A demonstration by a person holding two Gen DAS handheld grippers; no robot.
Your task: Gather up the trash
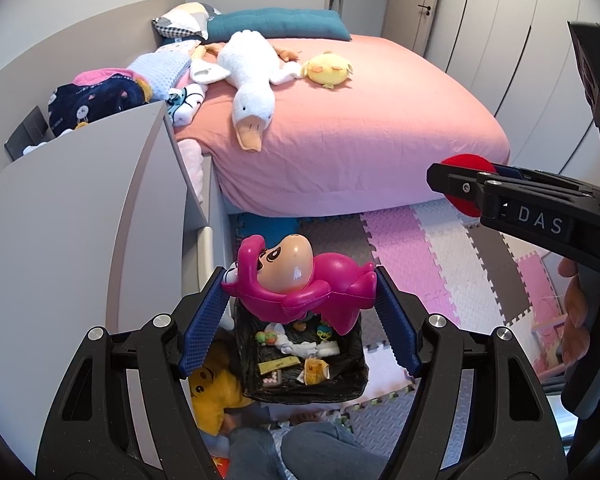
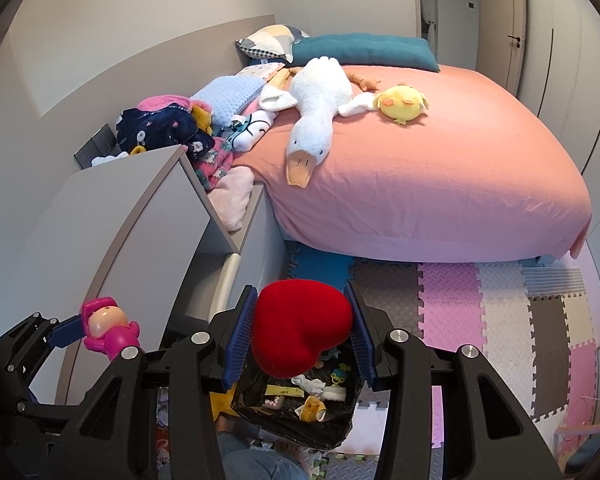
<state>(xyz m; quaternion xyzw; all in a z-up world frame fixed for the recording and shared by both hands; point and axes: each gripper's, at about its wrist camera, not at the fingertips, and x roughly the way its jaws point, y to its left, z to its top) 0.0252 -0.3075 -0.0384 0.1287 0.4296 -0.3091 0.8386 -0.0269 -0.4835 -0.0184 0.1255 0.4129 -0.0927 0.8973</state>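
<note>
Right now my left gripper clamps the hard, glossy, slippery pink toy figure across its body, right gripper squeezes the soft light red plush heart, both over the black-lined bin.

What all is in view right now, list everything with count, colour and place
Figure toy: one, magenta, in left claw above bin.
Heart plush: one, red, in right claw above bin.
Bin: one, black-lined, on floor, trash inside.
Goose plush: one, white, on bed.
Chick plush: one, yellow, on bed.
Bed: one, pink sheet.
Foam mats: several, pink, white, grey, floor.
Left claw: one, black, blue pads.
Right claw: one, black, blue pads.
</note>
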